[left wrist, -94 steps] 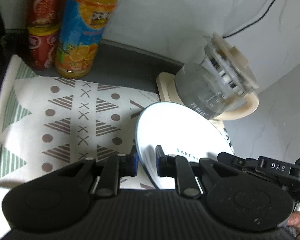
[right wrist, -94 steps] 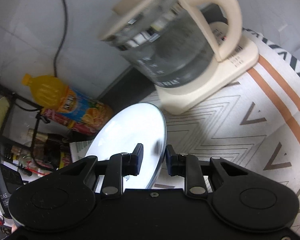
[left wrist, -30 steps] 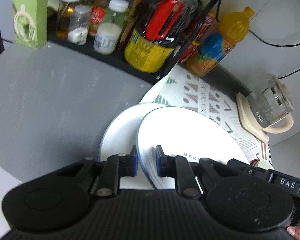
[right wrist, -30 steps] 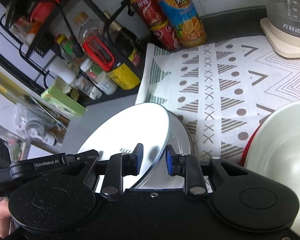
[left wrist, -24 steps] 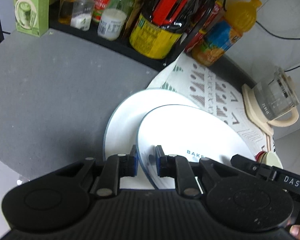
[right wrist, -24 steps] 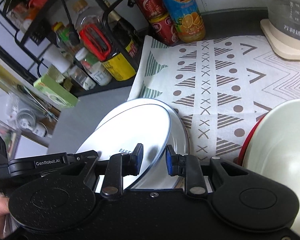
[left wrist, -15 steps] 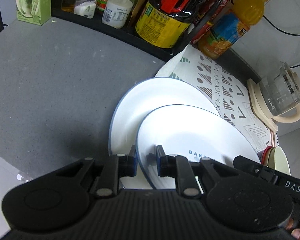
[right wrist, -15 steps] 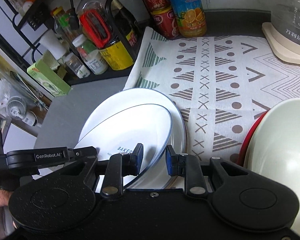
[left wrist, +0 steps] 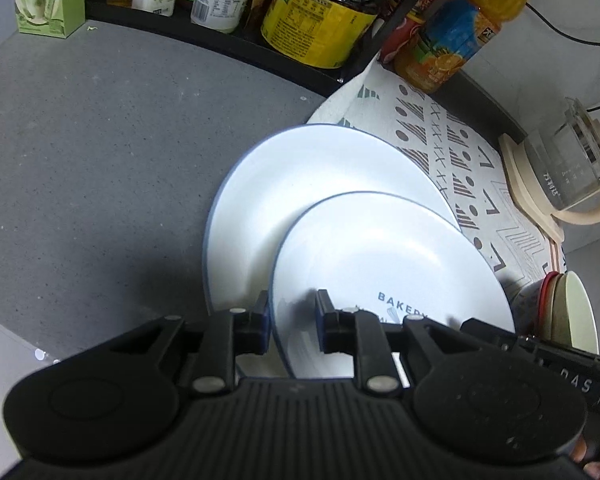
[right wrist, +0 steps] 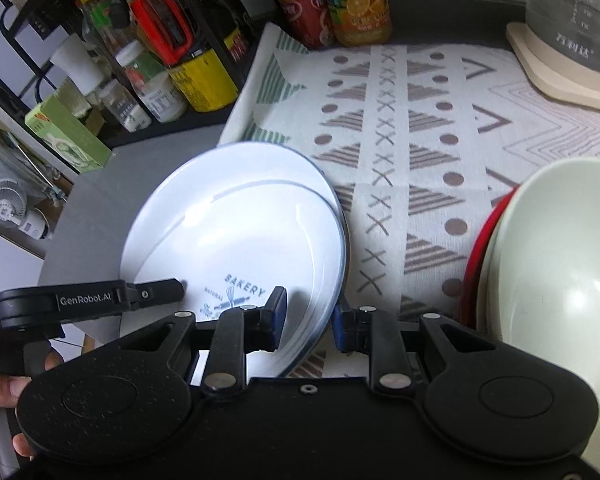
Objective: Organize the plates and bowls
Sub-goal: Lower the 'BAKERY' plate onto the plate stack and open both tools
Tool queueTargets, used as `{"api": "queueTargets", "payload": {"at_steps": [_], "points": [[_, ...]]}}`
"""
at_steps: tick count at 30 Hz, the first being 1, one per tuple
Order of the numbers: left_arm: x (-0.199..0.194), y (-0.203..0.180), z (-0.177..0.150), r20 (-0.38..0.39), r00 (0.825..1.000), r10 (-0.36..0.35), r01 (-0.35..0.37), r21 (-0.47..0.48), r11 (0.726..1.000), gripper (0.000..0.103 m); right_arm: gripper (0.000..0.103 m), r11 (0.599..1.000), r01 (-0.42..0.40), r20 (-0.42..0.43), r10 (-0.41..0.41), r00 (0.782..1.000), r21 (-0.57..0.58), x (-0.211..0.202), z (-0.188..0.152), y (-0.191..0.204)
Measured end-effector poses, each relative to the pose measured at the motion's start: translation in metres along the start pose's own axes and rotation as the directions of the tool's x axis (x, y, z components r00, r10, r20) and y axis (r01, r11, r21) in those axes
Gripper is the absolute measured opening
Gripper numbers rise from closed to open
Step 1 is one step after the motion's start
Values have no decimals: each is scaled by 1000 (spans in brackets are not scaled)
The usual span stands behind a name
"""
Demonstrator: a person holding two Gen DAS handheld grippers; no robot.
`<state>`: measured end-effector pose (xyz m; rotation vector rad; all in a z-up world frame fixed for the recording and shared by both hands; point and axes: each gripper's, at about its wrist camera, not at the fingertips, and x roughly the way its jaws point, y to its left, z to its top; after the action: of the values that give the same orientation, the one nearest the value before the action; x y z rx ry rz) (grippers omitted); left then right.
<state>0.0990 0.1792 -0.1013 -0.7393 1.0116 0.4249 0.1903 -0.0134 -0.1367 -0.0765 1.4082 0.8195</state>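
Left gripper: we pinch the small plate rim, frame centre.
Right gripper: jaws parted, rim loose between.
Advice: we lower it flat, centred on the large plate.

Grey bench under a crowded rack, by a white wall

We see a speckled grey bench with a patterned cloth spread to the right, a black wire rack of bottles along the far left, a white marbled wall with a black cable, and a small fan below.
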Motion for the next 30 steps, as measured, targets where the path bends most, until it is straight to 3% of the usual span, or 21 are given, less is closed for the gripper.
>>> {"api": "queueTargets", "payload": {"at_steps": [11, 22, 30], "points": [[7, -8, 10, 28, 999, 39, -40, 42, 998, 20, 24, 998, 51, -20, -52, 998, -38, 11, -2, 7], [5, -13, 22, 67, 992, 105, -111, 86, 990, 20, 28, 1000, -9, -18, 9, 1000, 16, 8, 0, -3], [-10, -19, 27, 114, 980, 166, -176, 86, 981, 22, 40, 998, -58, 32, 57, 998, 36, -5, 5, -6]]}}
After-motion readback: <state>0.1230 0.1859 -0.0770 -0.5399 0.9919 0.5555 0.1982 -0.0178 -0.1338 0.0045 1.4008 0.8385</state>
